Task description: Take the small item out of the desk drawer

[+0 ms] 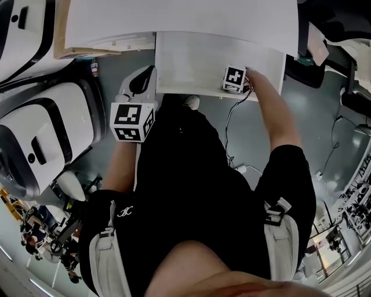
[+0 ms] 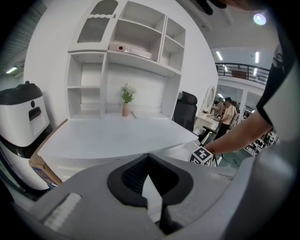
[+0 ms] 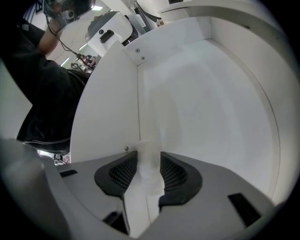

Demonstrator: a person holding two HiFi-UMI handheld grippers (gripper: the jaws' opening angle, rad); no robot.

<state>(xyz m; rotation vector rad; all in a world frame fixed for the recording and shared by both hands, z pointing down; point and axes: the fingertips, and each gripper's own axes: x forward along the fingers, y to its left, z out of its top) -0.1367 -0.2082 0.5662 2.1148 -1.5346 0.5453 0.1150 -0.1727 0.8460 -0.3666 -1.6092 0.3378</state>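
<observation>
The white desk drawer [image 1: 191, 64] stands pulled out under the desk top [image 1: 174, 17]. My right gripper [image 3: 149, 157] is inside it, near a corner of the drawer's wall [image 3: 108, 108], shut on a small white crumpled item [image 3: 150, 168] that sticks up between the black pads. In the head view only its marker cube [image 1: 235, 78] and the person's arm show. My left gripper [image 1: 145, 78] is held beside the drawer's left edge. Its jaws meet in the left gripper view [image 2: 149, 161] with nothing in them.
White machines [image 1: 40, 139] stand on the floor to the left, next to a cardboard box [image 1: 81, 53]. A shelf unit with a small potted plant [image 2: 126, 98] rises at the desk's back. A black chair [image 2: 186, 110] and cables [image 1: 232, 133] are to the right.
</observation>
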